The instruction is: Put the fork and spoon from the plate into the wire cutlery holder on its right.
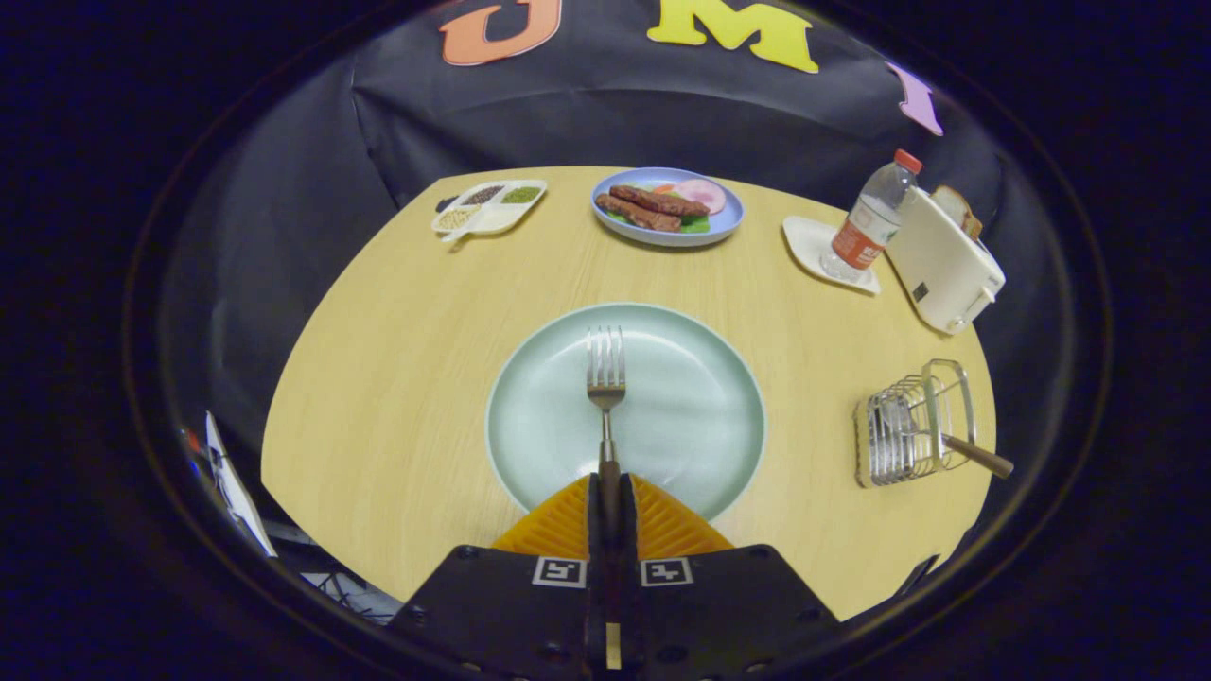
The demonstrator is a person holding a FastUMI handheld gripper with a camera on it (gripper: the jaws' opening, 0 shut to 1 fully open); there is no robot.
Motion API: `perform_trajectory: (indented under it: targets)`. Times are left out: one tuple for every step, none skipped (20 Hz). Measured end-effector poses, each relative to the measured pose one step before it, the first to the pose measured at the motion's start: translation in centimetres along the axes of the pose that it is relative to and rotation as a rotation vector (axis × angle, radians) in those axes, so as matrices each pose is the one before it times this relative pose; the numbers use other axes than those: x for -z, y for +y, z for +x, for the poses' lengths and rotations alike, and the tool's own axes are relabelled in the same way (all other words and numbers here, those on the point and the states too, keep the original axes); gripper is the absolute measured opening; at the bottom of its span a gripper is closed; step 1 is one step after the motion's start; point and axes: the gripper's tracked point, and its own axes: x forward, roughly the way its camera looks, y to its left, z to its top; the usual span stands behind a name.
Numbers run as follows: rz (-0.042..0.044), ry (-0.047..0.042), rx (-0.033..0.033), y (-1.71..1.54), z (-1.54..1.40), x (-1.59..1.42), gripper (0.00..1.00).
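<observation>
A pale green plate (691,426) lies in the middle of the round wooden table. A metal fork (605,374) points away from me over the plate, tines far, its dark handle pinched between my fingers. My gripper (610,487) is shut on that handle at the plate's near rim. The wire cutlery holder (903,435) stands to the right of the plate, with a wooden-handled utensil (979,458) sticking out of it toward the right.
Beyond the plate sit a blue plate of food (667,208), a white divided tray (487,208), and at the far right a water bottle (870,222) on a white coaster beside a white toaster (941,260).
</observation>
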Motion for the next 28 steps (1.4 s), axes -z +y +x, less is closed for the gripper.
perform_trajectory:
  targets:
    - [-0.00014,-0.00980,-0.00474,-0.495,-0.827,-0.260,0.06]
    - [-0.00201,-0.00996,-0.00252,-0.549,-0.864,-0.281,0.06]
    - [-0.00498,-0.00948,-0.00177,-0.750,-0.868,-0.208,0.06]
    - [-0.00647,-0.00551,0.00138,-0.832,-0.717,-0.168,0.06]
    - [-0.00340,-0.00439,0.00436,-0.994,-0.658,-0.059,0.06]
    - [0.00188,-0.00265,0.00672,-1.108,-0.646,-0.017,0.06]
    - [0.00418,0.00156,0.00742,-1.158,-0.573,0.029,0.06]
    - [0.00819,0.00197,0.00332,-1.035,-0.500,0.164,0.06]
    - [0.00996,0.00633,-0.00010,-1.069,-0.556,0.179,0.06]
    - [0.00716,0.00593,-0.00358,-1.052,-0.548,0.146,0.06]
    - [-0.00104,0.00137,0.00151,-1.112,-0.574,0.060,0.06]
    - [-0.00348,0.00002,0.01600,-1.520,-0.587,0.063,0.06]
    - [-0.00504,0.00122,0.02061,-1.609,-0.556,0.101,0.06]
    - [-0.00017,0.00482,0.01238,-1.258,-0.518,0.152,0.06]
    - [0.00325,0.00852,0.00475,-1.122,-0.441,0.282,0.06]
    - [0.00435,0.00888,-0.00438,-0.969,-0.521,0.155,0.06]
    - [0.00323,0.01556,-0.00427,-0.941,-0.309,0.160,0.06]
    - [0.00933,0.01227,-0.00582,-0.905,-0.266,0.248,0.06]
    - [0.00733,0.00745,-0.00262,-0.811,-0.309,-0.010,0.06]
    - [0.00041,0.00642,0.00542,-0.896,-0.130,-0.019,0.06]
    - [-0.00610,0.00985,0.01100,-0.948,-0.134,0.063,0.06]
    - [-0.00762,0.00830,0.00701,-0.780,-0.010,0.076,0.06]
    - [-0.00677,0.01312,0.00872,-0.654,0.022,0.119,0.06]
    - [-0.00632,0.02239,0.00667,-0.546,0.201,0.277,0.06]
    - [-0.00098,0.02699,-0.00027,-0.346,0.158,0.266,0.06]
    - [0.00482,0.03318,-0.01053,-0.068,0.099,0.315,0.06]
    - [0.00670,0.02976,-0.01430,-0.046,0.196,0.083,0.06]
    - [0.00721,0.02839,-0.00769,-0.121,0.176,-0.080,0.06]
